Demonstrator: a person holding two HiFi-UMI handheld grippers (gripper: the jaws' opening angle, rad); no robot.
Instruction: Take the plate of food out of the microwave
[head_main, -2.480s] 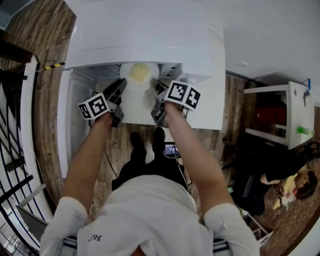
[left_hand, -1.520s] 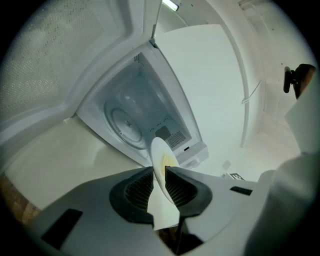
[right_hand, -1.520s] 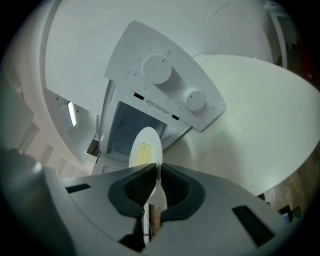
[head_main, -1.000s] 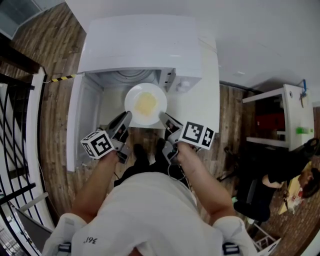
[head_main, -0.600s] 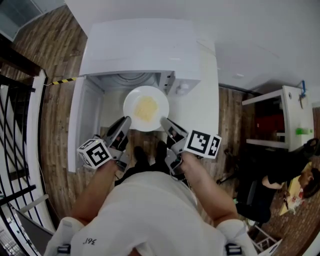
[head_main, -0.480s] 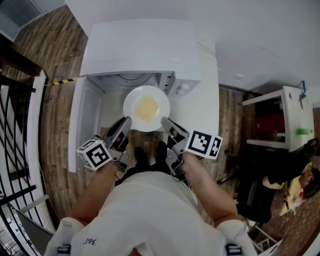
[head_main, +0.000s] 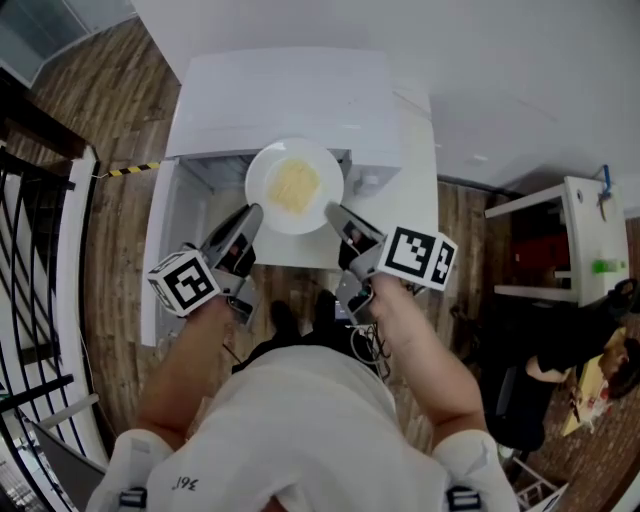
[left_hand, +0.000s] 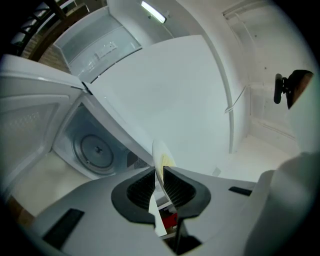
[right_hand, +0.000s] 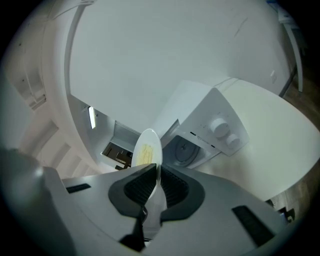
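A white plate (head_main: 264, 178) with a heap of yellow food (head_main: 296, 184) hangs level in front of the white microwave (head_main: 290, 95), outside its open cavity. My left gripper (head_main: 249, 216) is shut on the plate's left rim and my right gripper (head_main: 332, 212) on its right rim. In the left gripper view the plate (left_hand: 161, 156) shows edge-on, pinched between the ribbed pads of the left gripper (left_hand: 160, 182). The right gripper view likewise has the plate (right_hand: 146, 150) clamped in the right gripper (right_hand: 157, 182). The empty cavity with its turntable hub (left_hand: 97, 150) lies behind.
The microwave door (head_main: 160, 255) stands swung open at the left. Its two knobs (right_hand: 224, 134) sit on the right panel. The microwave rests on a white counter (head_main: 420, 200). A black railing (head_main: 30, 300) runs at the far left, a white shelf unit (head_main: 570, 240) at the right.
The plate came out of the microwave cavity between both grippers, toward me, and has since risen, so it now overlaps the microwave's top front edge. Both grips stayed closed.
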